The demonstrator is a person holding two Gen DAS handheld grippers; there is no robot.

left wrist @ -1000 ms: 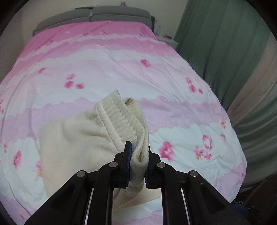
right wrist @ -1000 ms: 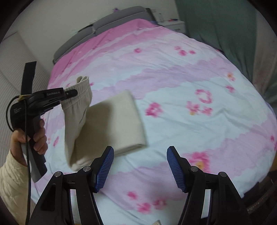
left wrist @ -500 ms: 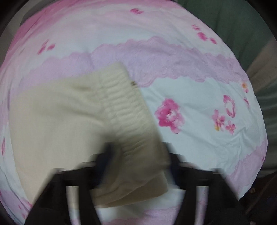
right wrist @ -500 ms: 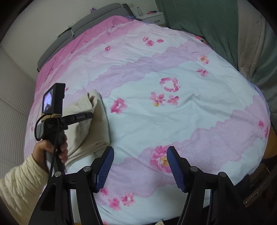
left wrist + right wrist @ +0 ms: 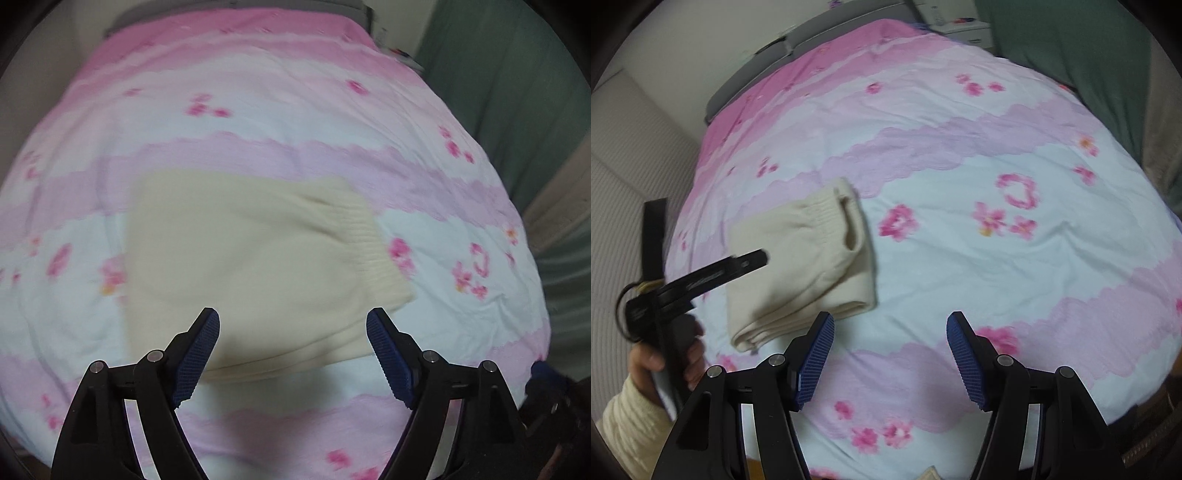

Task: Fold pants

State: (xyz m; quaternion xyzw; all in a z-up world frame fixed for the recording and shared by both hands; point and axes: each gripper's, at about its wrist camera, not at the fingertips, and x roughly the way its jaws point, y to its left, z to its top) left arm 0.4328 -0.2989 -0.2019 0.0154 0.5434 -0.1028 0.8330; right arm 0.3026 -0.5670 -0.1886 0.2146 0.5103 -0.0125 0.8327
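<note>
Released since a second ago, one cream pants (image 5: 255, 266) lies folded on one bed (image 5: 461, 306); both grippers' fingers gape, empty.

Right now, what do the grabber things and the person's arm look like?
Each gripper is black with two angled fingers, silver round bolts and ridged dark blue pads. In the right wrist view the left gripper has a black handle, a looped black cable, a yellow band and small pale lettering. The person's sleeve is cream ribbed knit.

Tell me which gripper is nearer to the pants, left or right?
Left. The left gripper, jaws just opened and empty, hangs over the near edge of the folded pants. The right gripper is open over bare bedspread, beside the pants.
</note>
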